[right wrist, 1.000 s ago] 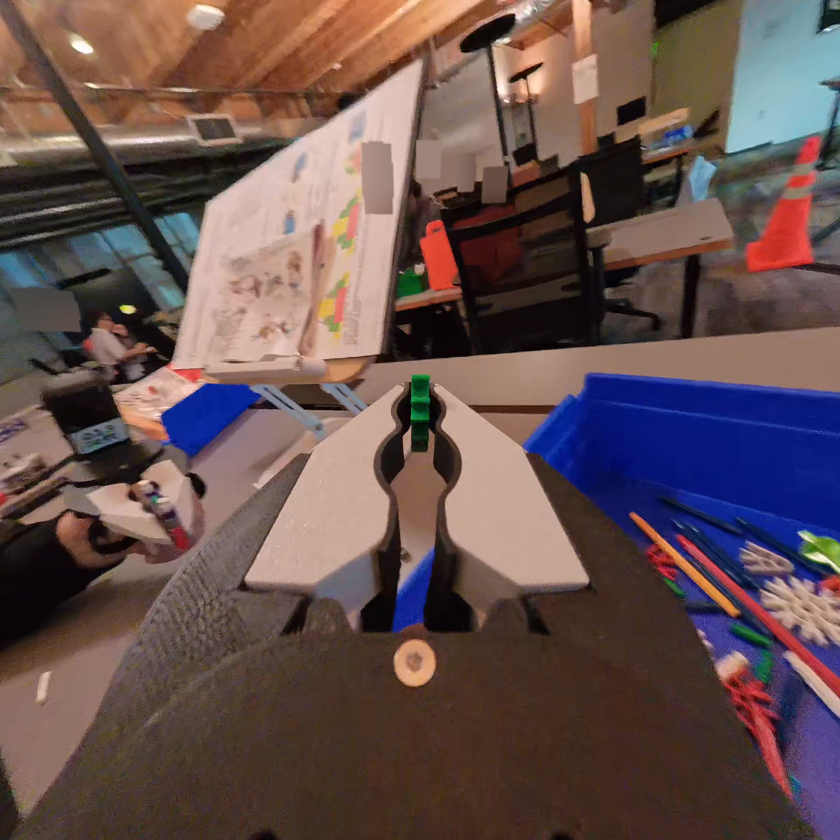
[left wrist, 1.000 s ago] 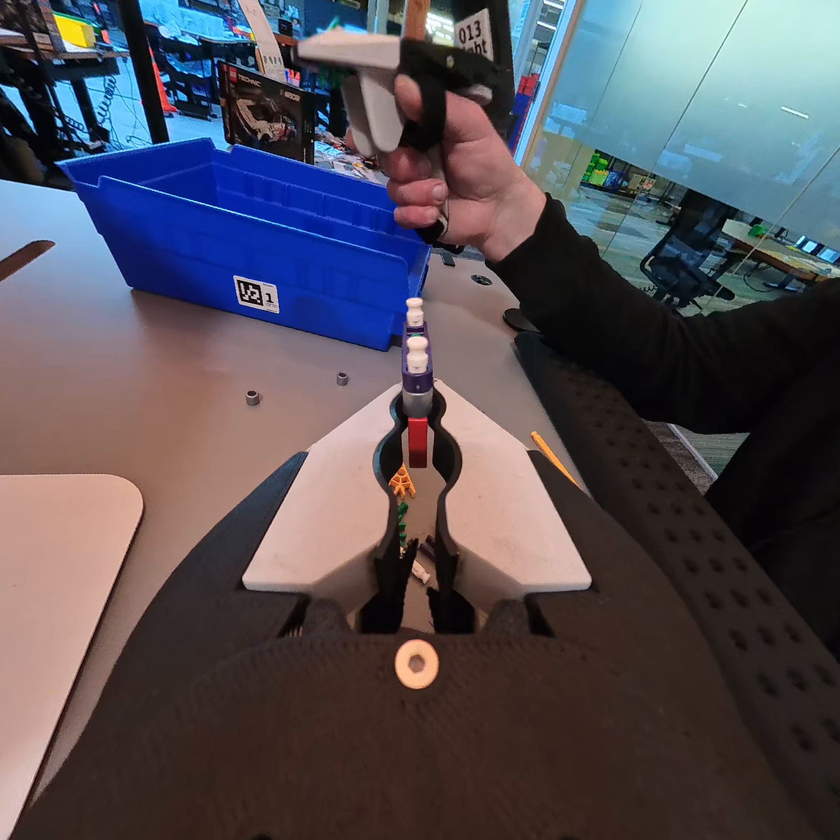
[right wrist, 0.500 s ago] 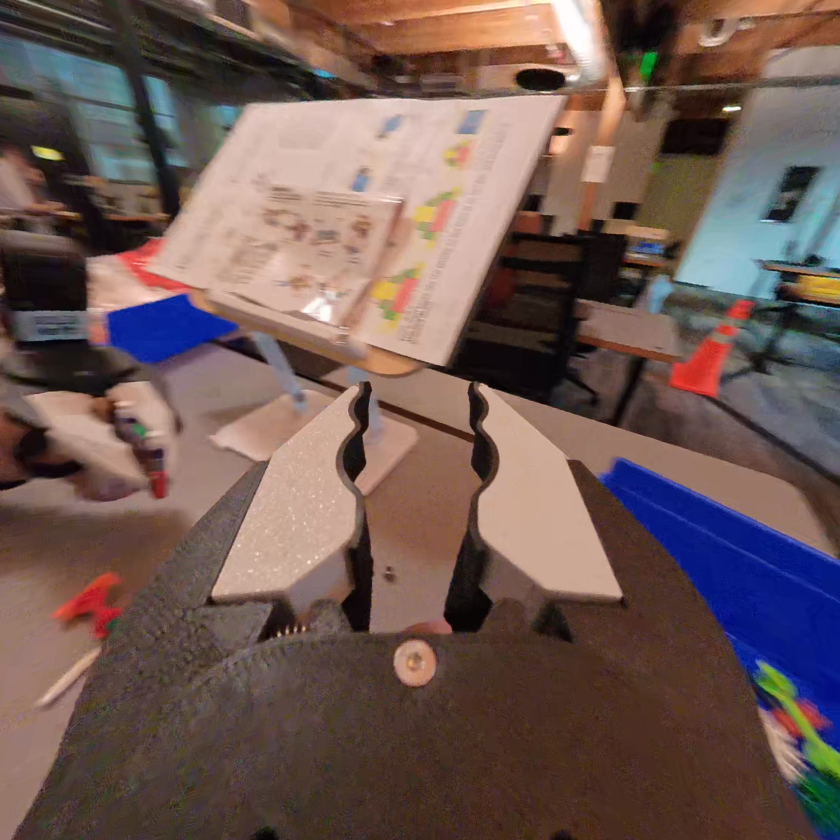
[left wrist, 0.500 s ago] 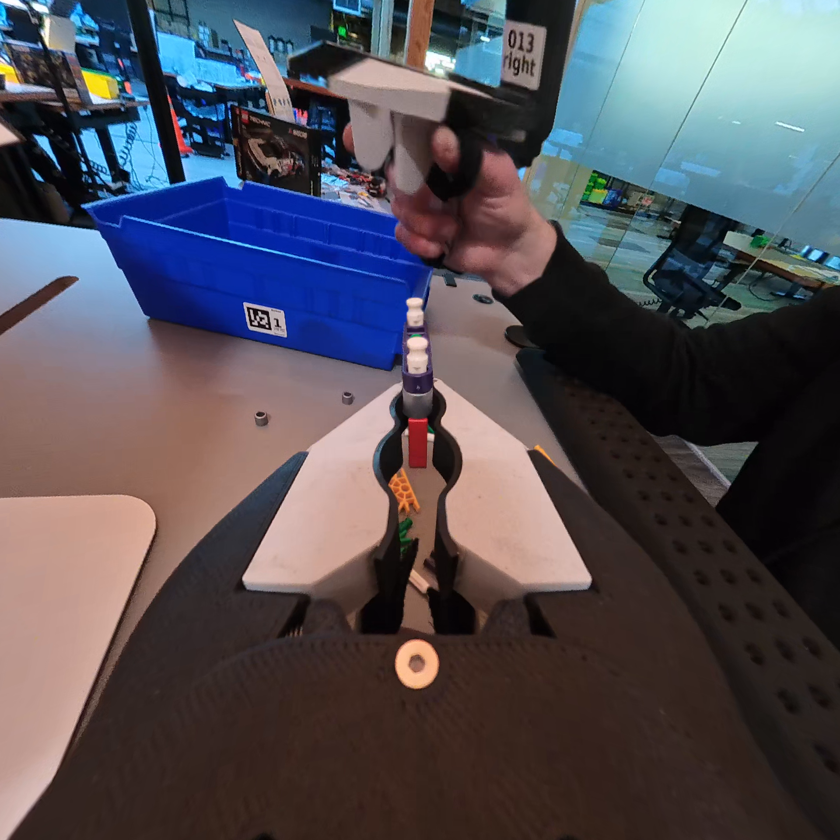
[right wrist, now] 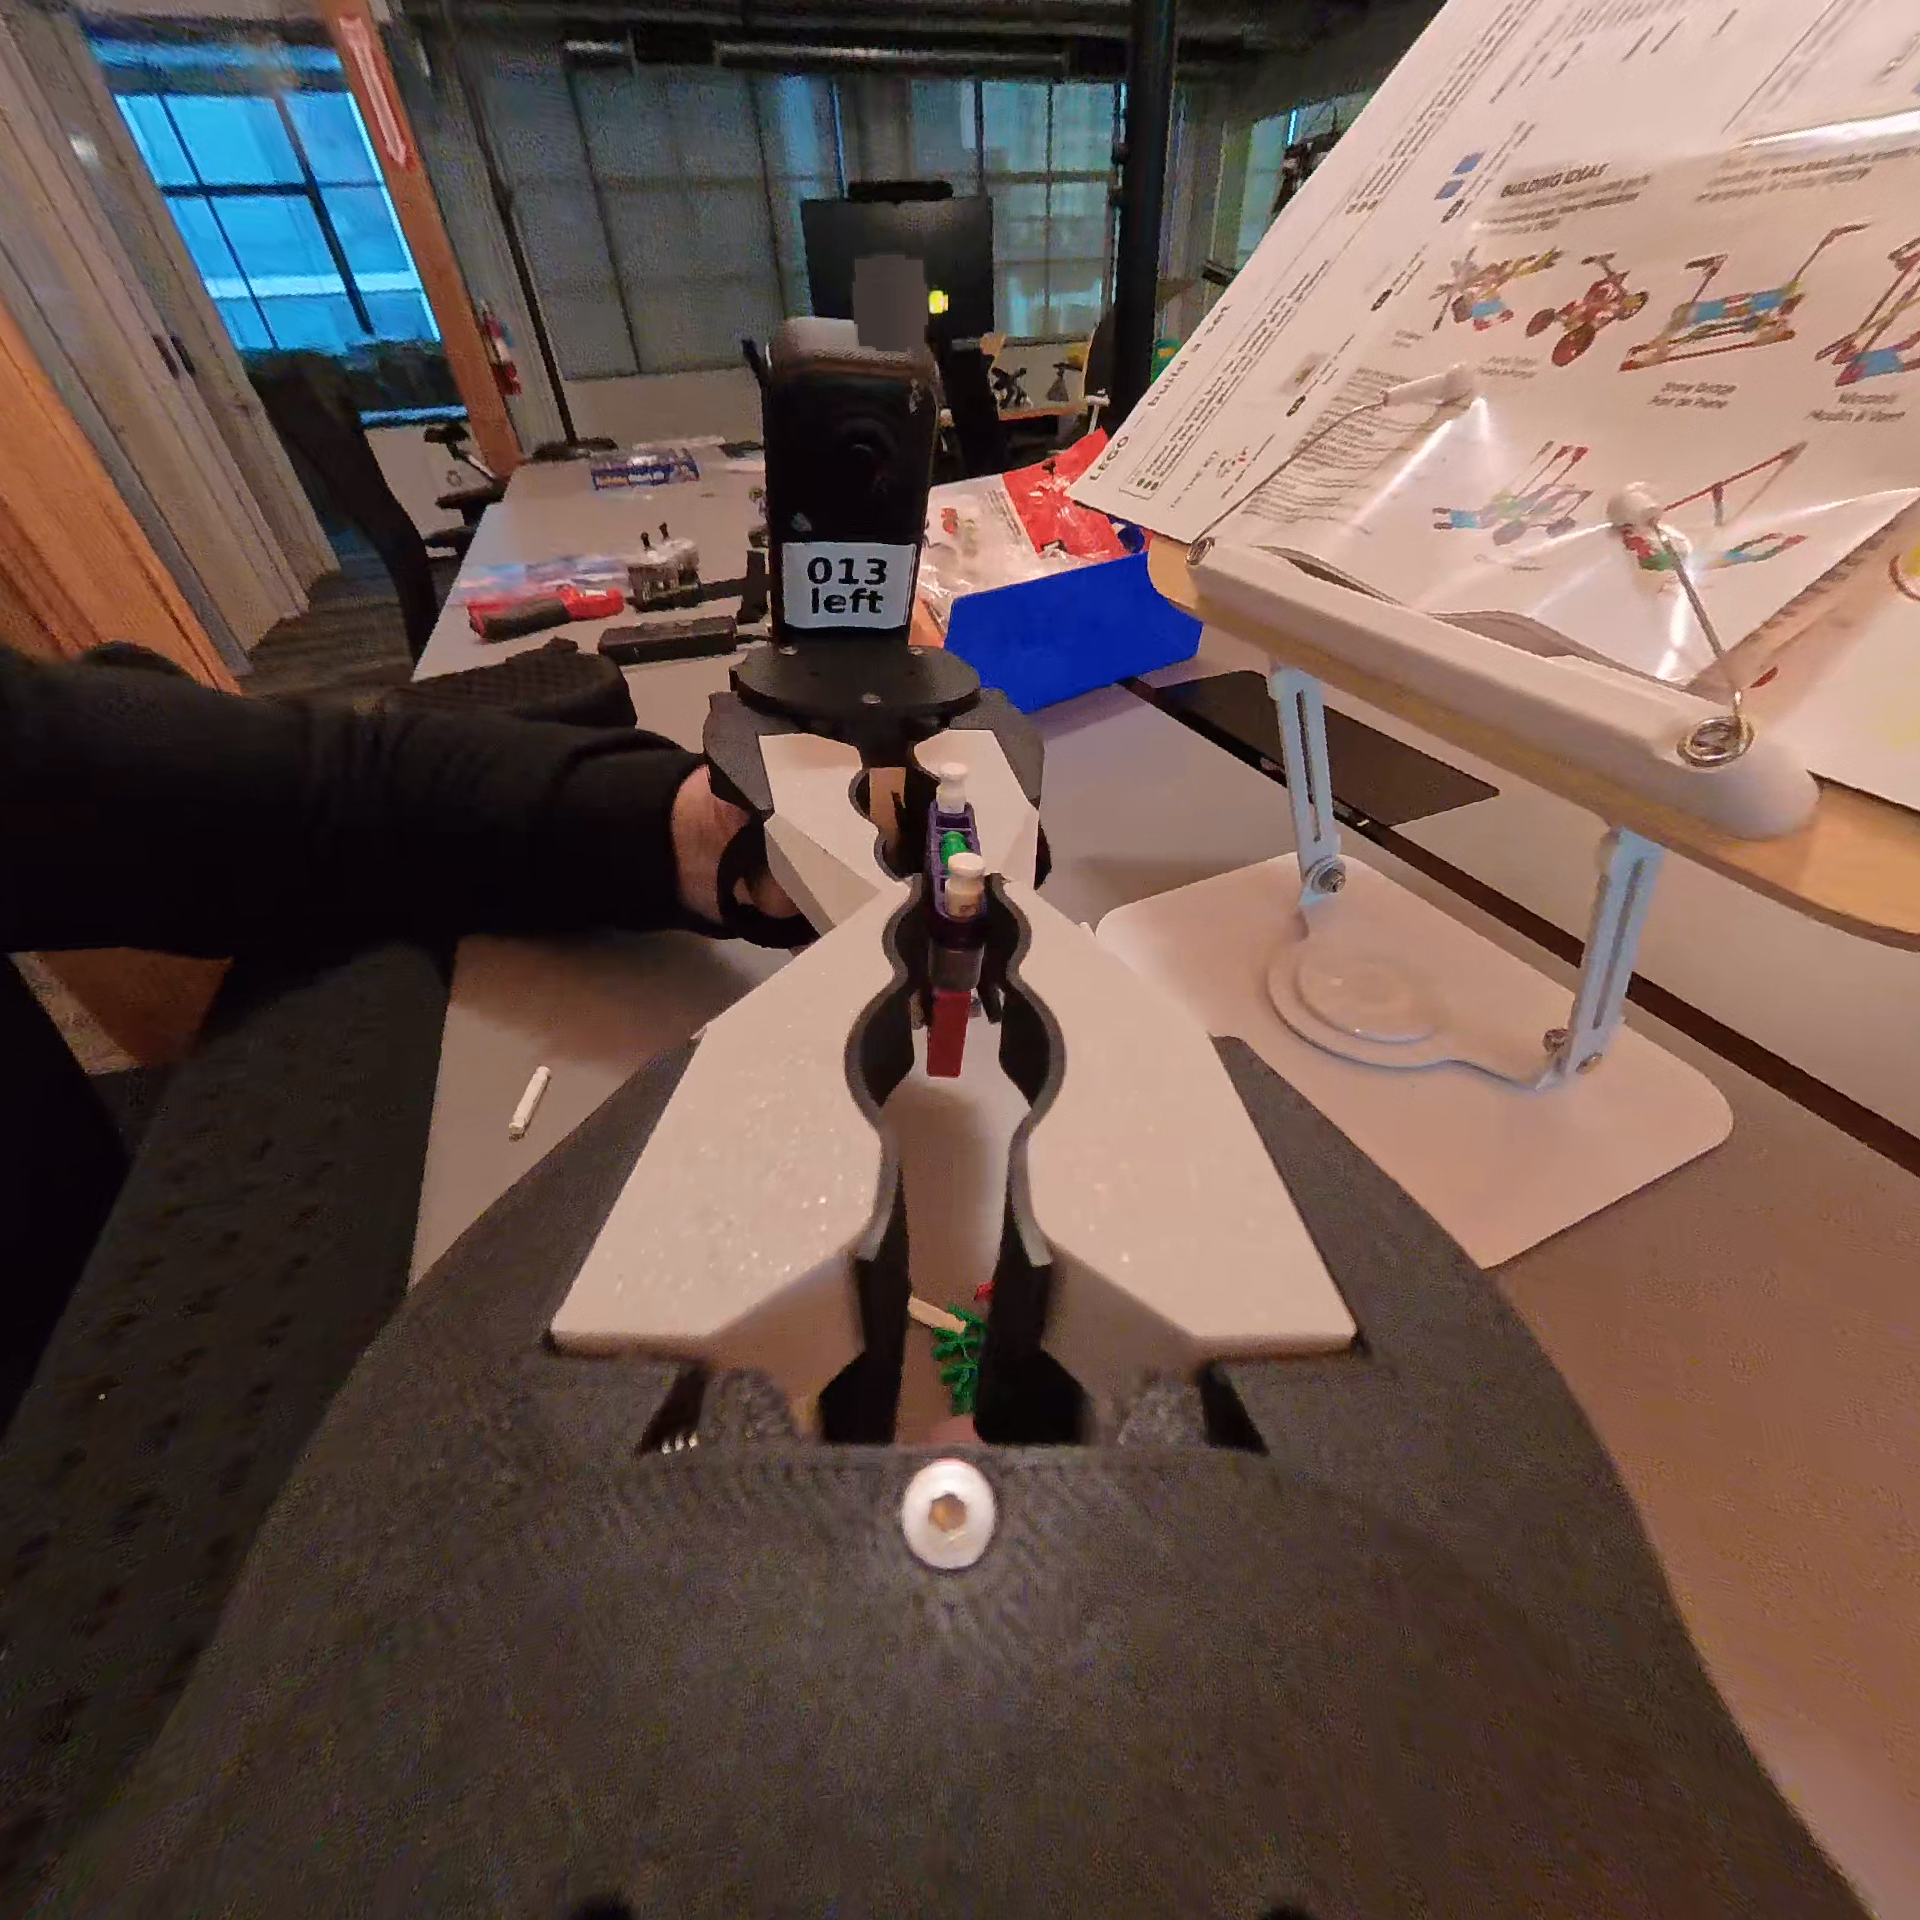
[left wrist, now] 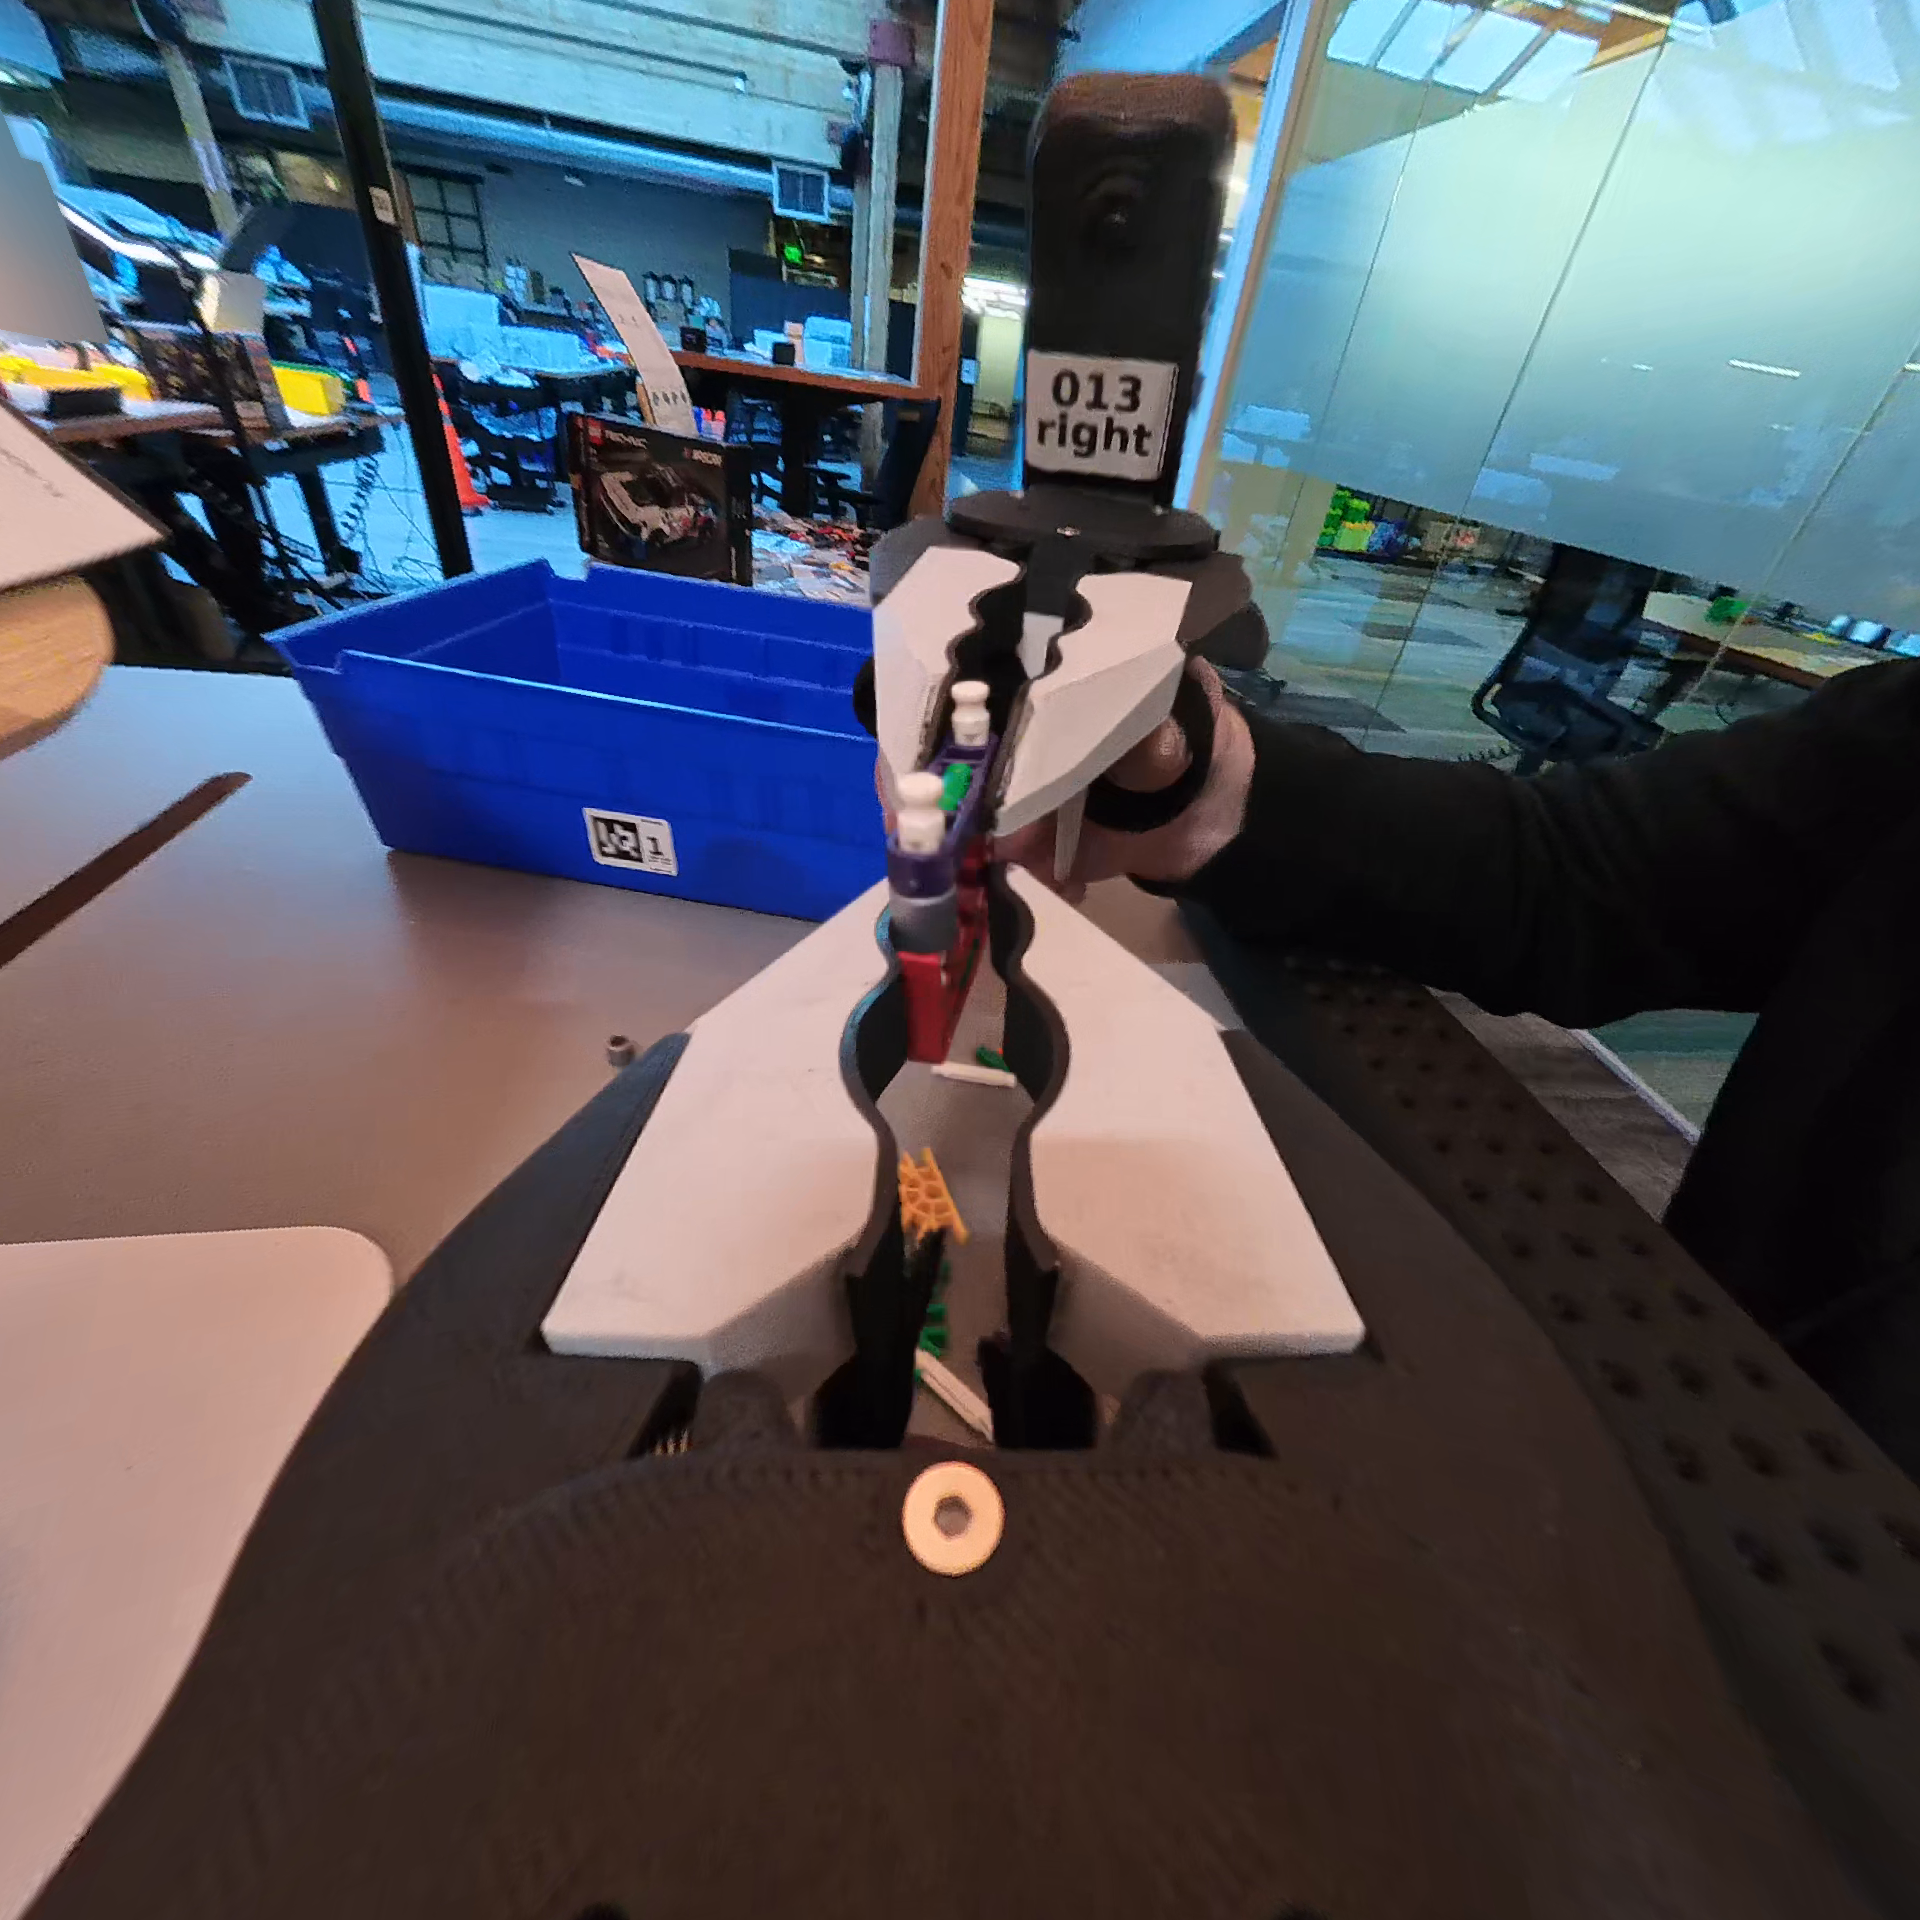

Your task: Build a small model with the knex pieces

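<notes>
At frame centre, left gripper [left wrist: 940, 925] clamps a small toy piece [left wrist: 928, 914]; right gripper [right wrist: 951, 935], tips part-spread, closes around it, grip unclear.

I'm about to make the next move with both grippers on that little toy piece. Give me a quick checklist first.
1. Left gripper shut on the toy assembly of purple, grey and red plastic pieces with white pegs: ok.
2. Right gripper has a finger on each side of the toy assembly: ok.
3. Right gripper actually clamping it: cannot tell.
4. Toy assembly straight between the left gripper's fingers: not ok, it sits tilted.
5. Blue plastic bin apart from both grippers: ok.
6. Loose white rod on the grey table away from the fingers: ok.
</notes>
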{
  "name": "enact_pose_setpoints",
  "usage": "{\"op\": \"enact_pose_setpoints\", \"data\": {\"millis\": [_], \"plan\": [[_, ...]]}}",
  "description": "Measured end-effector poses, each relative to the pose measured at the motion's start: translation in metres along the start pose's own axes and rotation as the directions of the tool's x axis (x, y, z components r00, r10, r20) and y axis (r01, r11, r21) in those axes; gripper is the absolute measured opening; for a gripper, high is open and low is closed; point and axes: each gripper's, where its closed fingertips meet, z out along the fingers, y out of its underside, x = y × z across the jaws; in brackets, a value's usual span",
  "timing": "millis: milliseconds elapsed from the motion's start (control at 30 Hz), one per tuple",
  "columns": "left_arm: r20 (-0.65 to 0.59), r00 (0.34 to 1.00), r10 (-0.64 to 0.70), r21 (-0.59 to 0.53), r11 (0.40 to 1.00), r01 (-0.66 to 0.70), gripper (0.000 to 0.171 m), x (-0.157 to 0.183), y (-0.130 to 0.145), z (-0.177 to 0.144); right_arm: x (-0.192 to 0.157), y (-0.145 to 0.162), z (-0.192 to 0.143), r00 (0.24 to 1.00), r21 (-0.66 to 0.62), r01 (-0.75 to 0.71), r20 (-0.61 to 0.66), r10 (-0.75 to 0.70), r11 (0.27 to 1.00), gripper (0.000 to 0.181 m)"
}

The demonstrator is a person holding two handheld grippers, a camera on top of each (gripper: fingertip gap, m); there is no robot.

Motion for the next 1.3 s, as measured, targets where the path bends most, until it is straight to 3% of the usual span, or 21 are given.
{"op": "enact_pose_setpoints", "data": {"millis": [167,300,400,600,667,867,1067,1200,1300], "plan": [[0.084,0.995,0.058,0.027,0.998,-0.061,0.020,-0.013,-0.007,-0.008,0.010,0.000,-0.007,0.999,0.009,-0.037,-0.023,0.037,0.999,0.007],[0.101,0.991,0.084,0.024,0.996,-0.087,0.007,-0.015,-0.013,-0.013,0.009,0.000,-0.010,0.999,0.010,-0.048,-0.002,0.048,0.999,0.007],[0.127,0.987,0.099,-0.004,0.995,-0.099,0.007,-0.018,-0.011,-0.013,0.011,0.000,-0.009,0.998,0.015,-0.059,-0.004,0.060,0.998,0.007],[0.135,0.988,0.077,0.059,0.995,-0.085,0.006,-0.016,-0.023,-0.015,0.011,0.006,-0.007,0.997,-0.006,-0.074,-0.002,0.074,0.997,0.016],[0.143,0.987,0.078,0.061,0.994,-0.088,0.007,-0.017,-0.023,-0.015,0.011,0.007,-0.005,0.999,-0.019,-0.046,-0.024,0.045,0.999,0.007],[0.120,0.989,0.081,0.073,0.993,-0.090,0.008,-0.017,-0.021,-0.016,0.013,0.002,-0.008,0.998,0.008,-0.060,-0.027,0.060,0.998,0.006],[0.071,0.996,0.045,0.050,0.998,-0.049,0.029,-0.018,-0.012,-0.017,0.017,-0.009,-0.015,0.991,0.086,-0.136,0.013,0.135,0.987,0.006],[0.074,0.995,0.061,0.049,0.997,-0.065,0.010,-0.012,-0.014,-0.011,0.013,-0.005,-0.011,0.992,0.070,-0.125,0.024,0.124,0.990,0.006],[0.115,0.990,0.088,-0.010,0.996,-0.087,0.004,-0.017,-0.008,-0.009,0.025,-0.005,-0.014,0.995,0.061,-0.071,-0.071,0.075,0.996,0.009]]}}
